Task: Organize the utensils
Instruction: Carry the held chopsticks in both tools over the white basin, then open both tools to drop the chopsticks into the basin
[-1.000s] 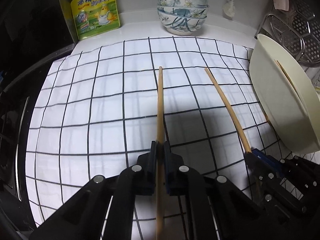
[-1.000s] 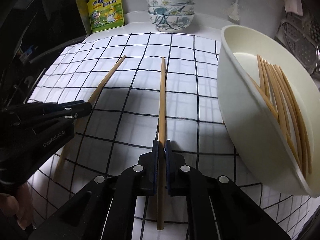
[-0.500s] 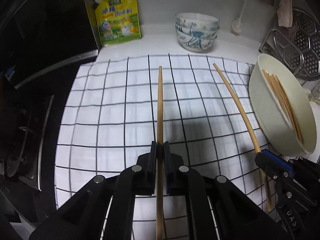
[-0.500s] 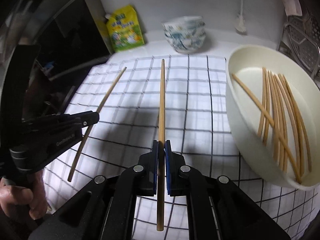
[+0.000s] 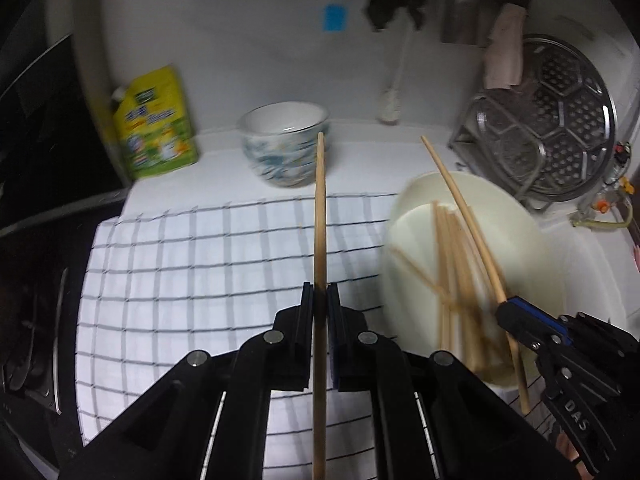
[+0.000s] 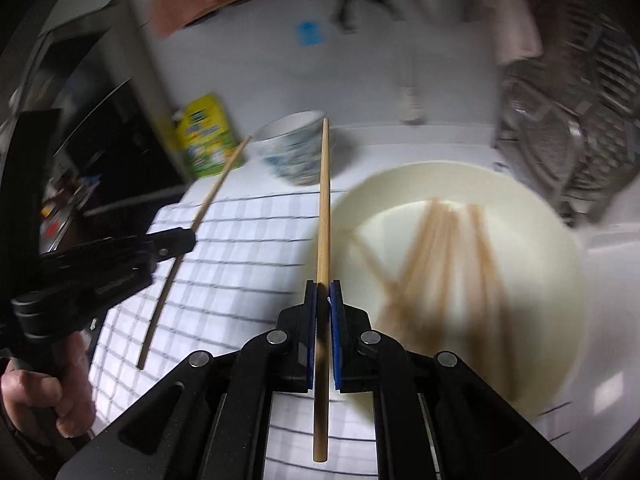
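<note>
Dim kitchen light, heavy motion blur — fisheye-bent edges, dark vignetted corners

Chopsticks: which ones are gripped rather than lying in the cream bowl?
Two: one in the left claw, one in the right claw; the rest lie loose in the cream bowl.

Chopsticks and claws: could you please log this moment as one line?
left claw: shut on chopstick | right claw: shut on chopstick | cream bowl: holds more chopsticks | both above checked cloth

A white counter (image 5: 360,148) carries a checked cloth (image 5: 200,264), cream bowl (image 5: 532,240), patterned bowls (image 5: 284,148) and yellow-green pouch (image 5: 156,124).
</note>
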The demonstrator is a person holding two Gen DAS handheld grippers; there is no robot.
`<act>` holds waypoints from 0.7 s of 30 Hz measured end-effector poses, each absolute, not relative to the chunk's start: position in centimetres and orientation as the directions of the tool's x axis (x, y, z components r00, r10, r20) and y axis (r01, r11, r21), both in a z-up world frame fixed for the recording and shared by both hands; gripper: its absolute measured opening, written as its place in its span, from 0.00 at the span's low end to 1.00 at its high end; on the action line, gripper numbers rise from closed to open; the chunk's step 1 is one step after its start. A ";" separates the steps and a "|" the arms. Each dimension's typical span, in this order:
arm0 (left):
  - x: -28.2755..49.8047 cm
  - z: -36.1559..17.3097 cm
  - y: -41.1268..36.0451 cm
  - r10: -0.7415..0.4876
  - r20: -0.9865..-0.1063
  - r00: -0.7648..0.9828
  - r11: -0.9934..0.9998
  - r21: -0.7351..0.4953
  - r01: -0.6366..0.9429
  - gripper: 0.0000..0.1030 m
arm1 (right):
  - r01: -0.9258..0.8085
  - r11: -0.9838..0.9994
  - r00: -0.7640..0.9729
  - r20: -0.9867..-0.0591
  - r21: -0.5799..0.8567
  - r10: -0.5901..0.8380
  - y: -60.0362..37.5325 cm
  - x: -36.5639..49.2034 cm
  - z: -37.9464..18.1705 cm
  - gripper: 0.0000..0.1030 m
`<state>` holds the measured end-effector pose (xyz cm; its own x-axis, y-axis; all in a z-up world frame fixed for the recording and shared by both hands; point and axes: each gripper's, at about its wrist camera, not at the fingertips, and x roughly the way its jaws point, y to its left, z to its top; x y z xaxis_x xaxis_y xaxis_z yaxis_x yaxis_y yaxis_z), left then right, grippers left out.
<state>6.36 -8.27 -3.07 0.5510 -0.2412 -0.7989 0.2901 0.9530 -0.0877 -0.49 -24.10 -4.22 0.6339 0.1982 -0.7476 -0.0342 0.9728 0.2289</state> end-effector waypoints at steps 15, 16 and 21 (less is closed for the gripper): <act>8.4 -6.2 -22.8 -0.320 -0.839 0.440 0.885 -0.100 0.454 0.07 | 0.154 0.960 0.562 -0.820 0.234 0.110 -35.7 1.1 -8.5 0.06; 8.4 -6.5 -23.1 -0.318 -0.844 0.433 0.884 -0.099 0.456 0.07 | 0.156 0.959 0.554 -0.825 0.238 0.115 -35.9 1.1 -8.9 0.06; 8.7 -8.0 -24.1 -0.295 -0.863 0.410 0.887 -0.088 0.453 0.07 | 0.161 0.954 0.531 -0.837 0.252 0.132 -36.3 1.1 -10.0 0.06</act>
<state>8.75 -24.13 -7.97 0.4097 -0.2954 -0.8631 0.4535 0.8869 -0.0883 1.07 -36.28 -9.96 0.5308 0.1317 -0.8372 0.1606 0.9543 0.2519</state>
